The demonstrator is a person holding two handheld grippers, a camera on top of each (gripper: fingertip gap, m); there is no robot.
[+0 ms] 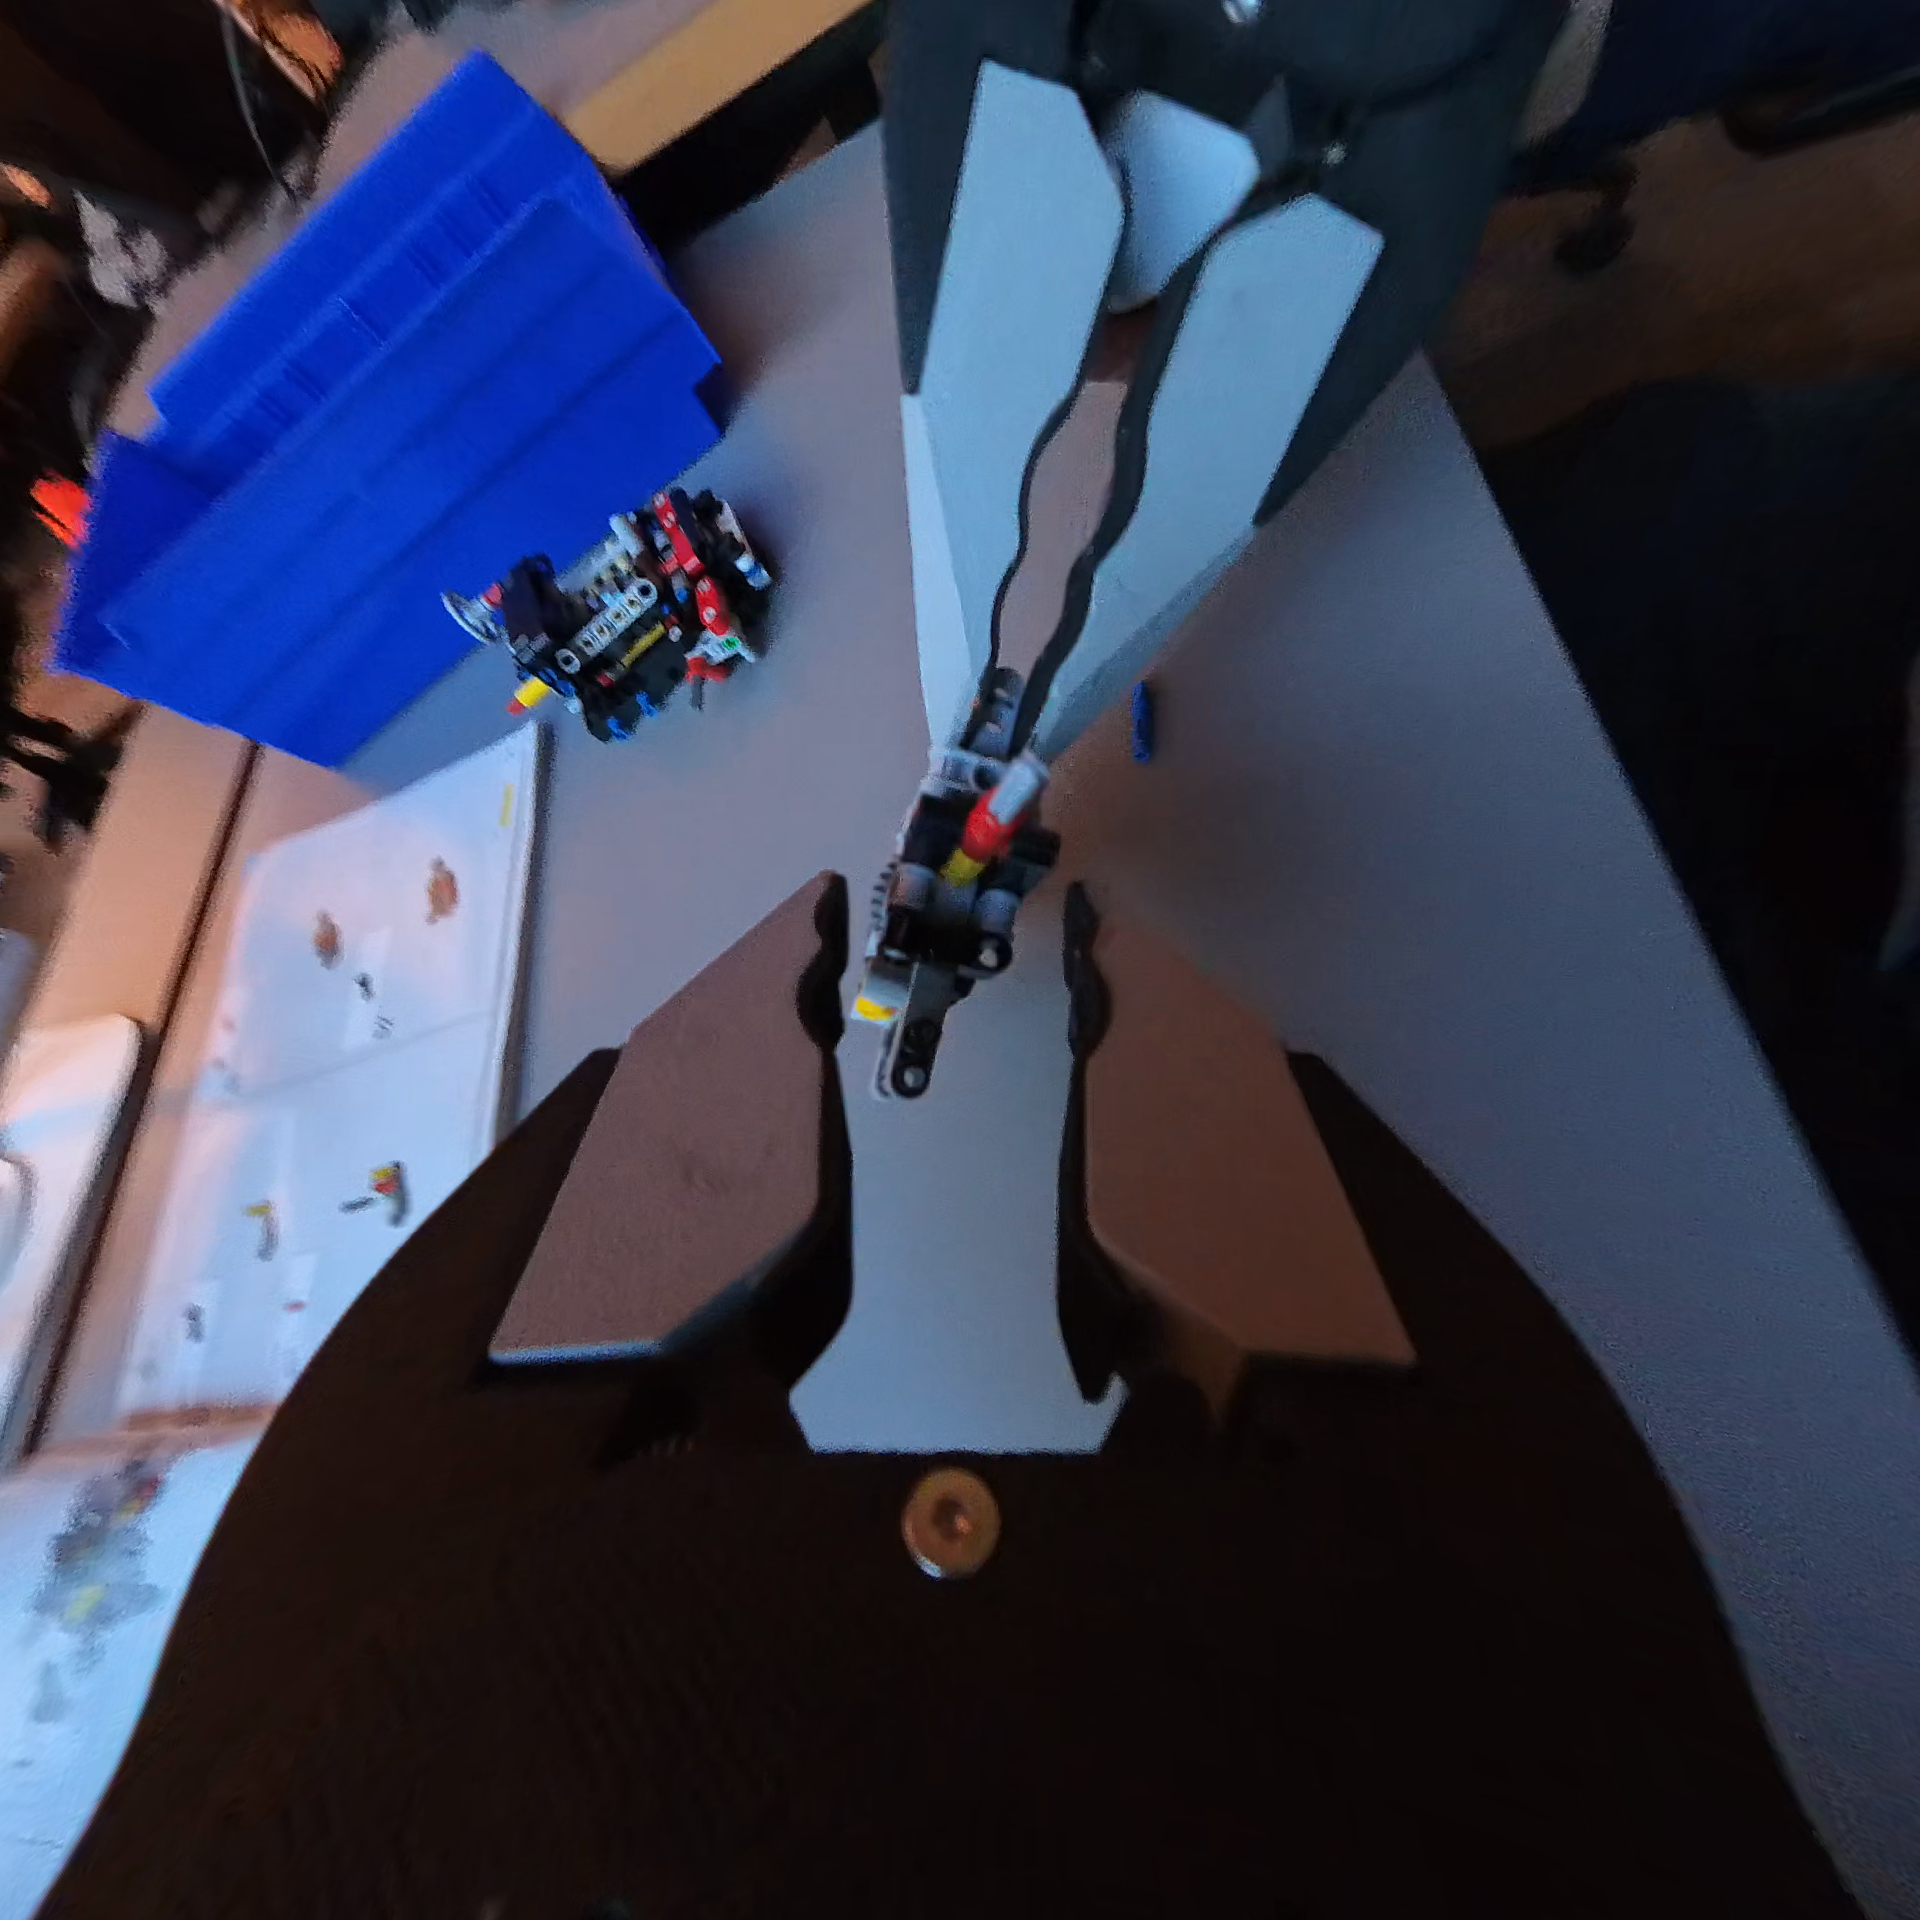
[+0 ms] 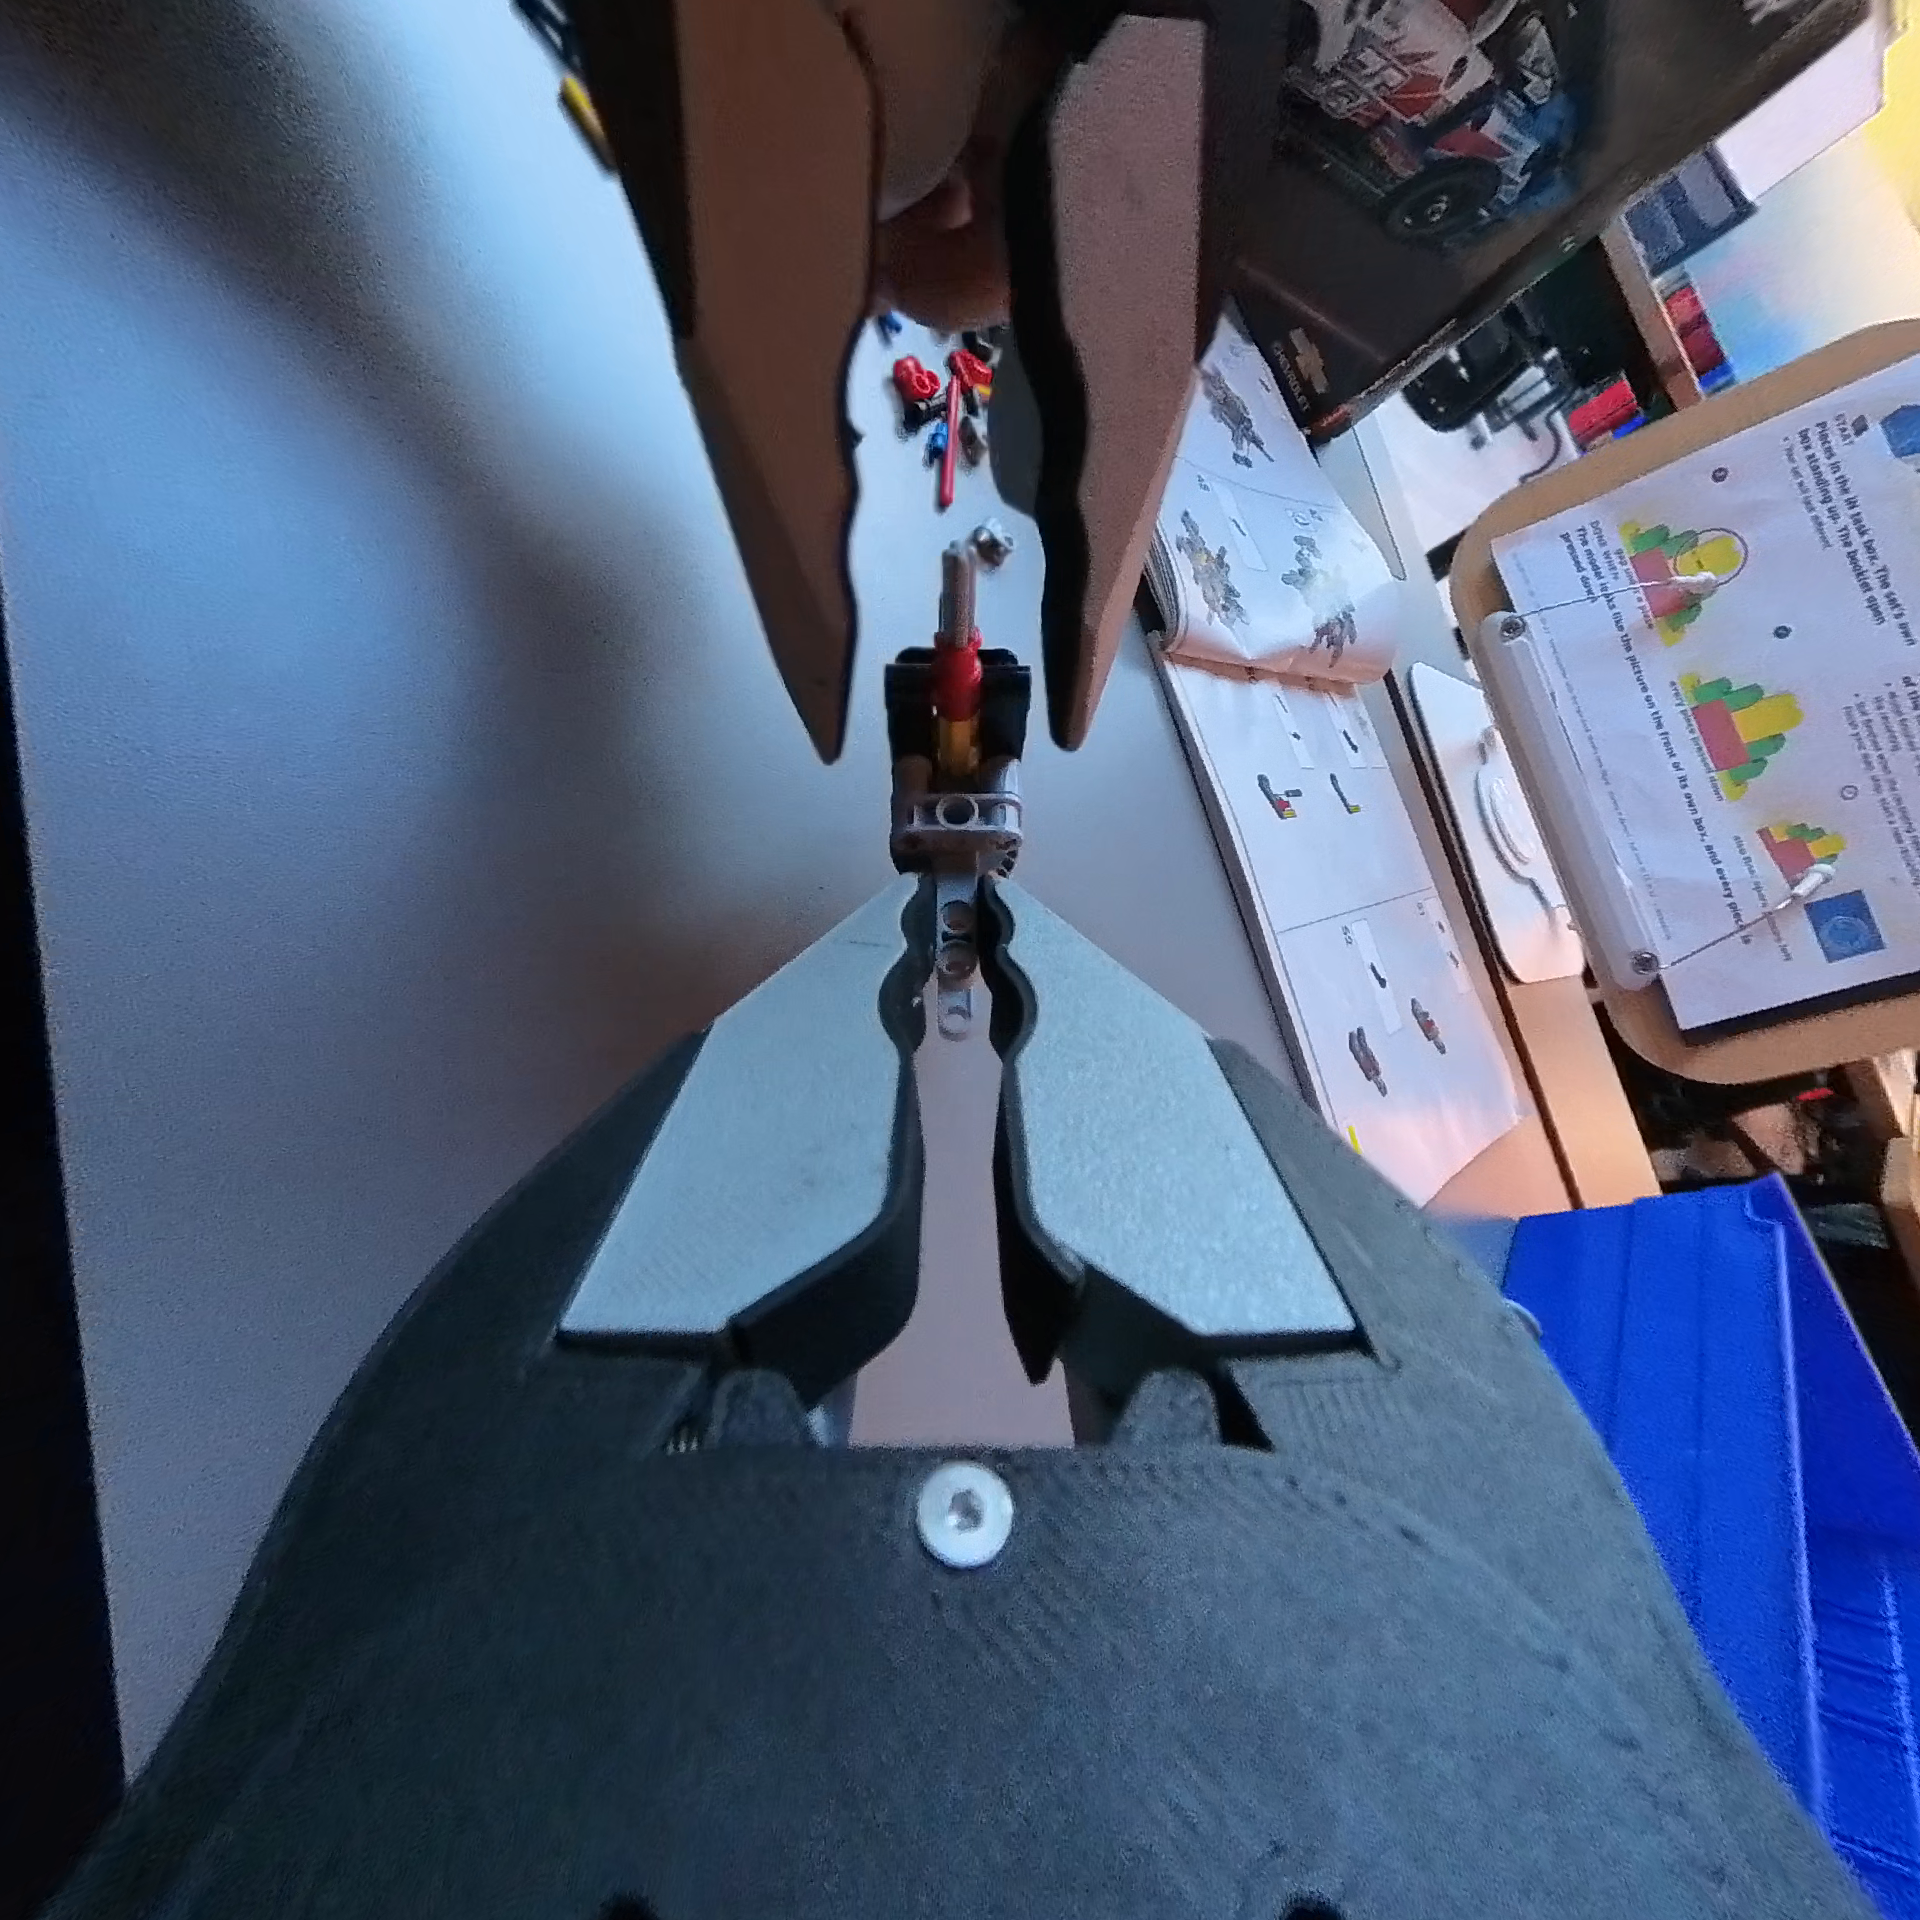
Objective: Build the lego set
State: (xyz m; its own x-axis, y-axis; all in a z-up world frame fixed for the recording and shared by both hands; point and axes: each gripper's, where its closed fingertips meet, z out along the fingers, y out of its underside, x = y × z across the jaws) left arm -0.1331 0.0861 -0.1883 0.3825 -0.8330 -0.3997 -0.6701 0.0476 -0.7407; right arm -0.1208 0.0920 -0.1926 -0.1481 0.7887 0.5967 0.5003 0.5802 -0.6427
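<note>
The right claw [image 2: 956, 935] is clamped on the grey holed beam at one end of a small toy-brick assembly [image 2: 956, 758], its wavy black pads pressing the beam from both sides. The assembly sticks straight out ahead of its tips: a black block, a grey crosspiece, and a red-and-yellow peg running along the top.

The left claw [image 1: 951, 966] faces it from the far end with its jaws standing wide. The assembly's other end sits between its brown fingers [image 1: 821, 966] with a clear gap on each side, so nothing is gripped there. The left view is motion-blurred, so whether the toothed edge near the left finger is a small gear is a guess.

To handle this well, the right grip should stay square on the thin beam, since a hard, smooth plastic strip can pivot between scalloped pads. The left fingers would do best centred on the black block's flat sides rather than on the round peg.

Past the left claw's tips, off to its left, a larger black, red and white brick model [image 1: 634, 613] rests on the smooth grey table [image 1: 1351, 831] just beside a ribbed blue bin [image 1: 395, 416]. An open instruction booklet [image 1: 374, 987] lies nearer, also left. A tiny blue piece [image 1: 1143, 717] lies to the right.
</note>
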